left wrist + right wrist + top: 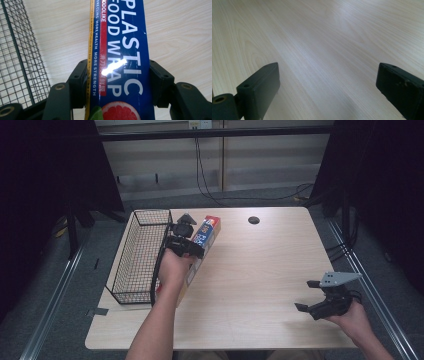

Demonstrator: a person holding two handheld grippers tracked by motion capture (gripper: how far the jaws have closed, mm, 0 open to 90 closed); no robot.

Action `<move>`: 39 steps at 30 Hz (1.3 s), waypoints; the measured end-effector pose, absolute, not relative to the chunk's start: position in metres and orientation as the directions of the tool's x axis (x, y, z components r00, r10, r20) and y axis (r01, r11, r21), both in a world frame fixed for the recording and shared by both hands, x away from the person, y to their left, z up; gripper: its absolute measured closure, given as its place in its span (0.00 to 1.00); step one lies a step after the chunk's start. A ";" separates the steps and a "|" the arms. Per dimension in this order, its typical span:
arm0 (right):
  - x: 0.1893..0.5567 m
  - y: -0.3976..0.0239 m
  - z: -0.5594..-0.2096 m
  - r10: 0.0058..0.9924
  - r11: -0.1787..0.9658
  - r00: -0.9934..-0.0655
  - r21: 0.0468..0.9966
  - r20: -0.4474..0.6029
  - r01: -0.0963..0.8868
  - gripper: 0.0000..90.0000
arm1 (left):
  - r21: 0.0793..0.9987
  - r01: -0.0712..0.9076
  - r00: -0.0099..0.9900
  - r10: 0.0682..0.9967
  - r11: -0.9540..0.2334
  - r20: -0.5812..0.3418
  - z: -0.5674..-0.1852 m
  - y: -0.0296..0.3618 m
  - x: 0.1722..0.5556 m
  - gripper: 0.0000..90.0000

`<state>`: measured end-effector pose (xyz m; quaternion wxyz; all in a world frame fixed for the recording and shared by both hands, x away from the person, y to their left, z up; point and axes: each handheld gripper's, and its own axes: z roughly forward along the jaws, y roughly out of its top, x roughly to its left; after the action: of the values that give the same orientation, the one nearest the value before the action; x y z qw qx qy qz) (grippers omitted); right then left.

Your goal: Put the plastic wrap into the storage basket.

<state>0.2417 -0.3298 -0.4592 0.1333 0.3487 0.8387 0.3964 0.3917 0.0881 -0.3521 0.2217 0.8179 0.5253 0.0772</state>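
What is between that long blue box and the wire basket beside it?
Nothing visible. The left gripper is clamped on the plastic wrap box, and the wire basket lies right beside it, top open, with just bare table between them.

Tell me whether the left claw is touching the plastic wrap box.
Touching. In the left gripper view, the left claw has both black jaws pressed flat against the sides of the plastic wrap box, with no gap on either side.

Black hand-held gripper (pixel 306 295) with grey three-cornered plate, brass-ringed screw holes.
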 end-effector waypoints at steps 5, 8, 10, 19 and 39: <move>0.242 -0.330 -0.459 0.693 0.443 -0.719 0.759 0.048 0.477 0.06 | 0.444 0.831 0.421 0.901 -0.336 -0.106 -0.349 0.094 0.392 0.48; 0.242 -0.330 -0.459 0.692 0.443 -0.720 0.758 0.050 0.479 0.06 | 0.449 0.834 0.409 0.905 -0.320 -0.115 -0.348 0.099 0.392 0.48; 0.242 -0.330 -0.459 0.692 0.442 -0.720 0.758 0.052 0.480 0.06 | 0.449 0.835 0.404 0.909 -0.318 -0.108 -0.346 0.101 0.391 0.48; 0.242 -0.329 -0.460 0.694 0.443 -0.718 0.757 0.050 0.481 0.06 | 0.451 0.840 0.381 0.920 -0.302 -0.092 -0.341 0.114 0.391 0.48; 0.243 -0.327 -0.461 0.689 0.445 -0.723 0.758 0.051 0.477 0.06 | 0.441 0.858 0.334 0.938 -0.264 -0.089 -0.337 0.136 0.390 0.48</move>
<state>0.2434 -0.3267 -0.4607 0.1334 0.3472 0.8395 0.3961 0.3901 0.1364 -0.3369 0.2104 0.7892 0.5690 0.0956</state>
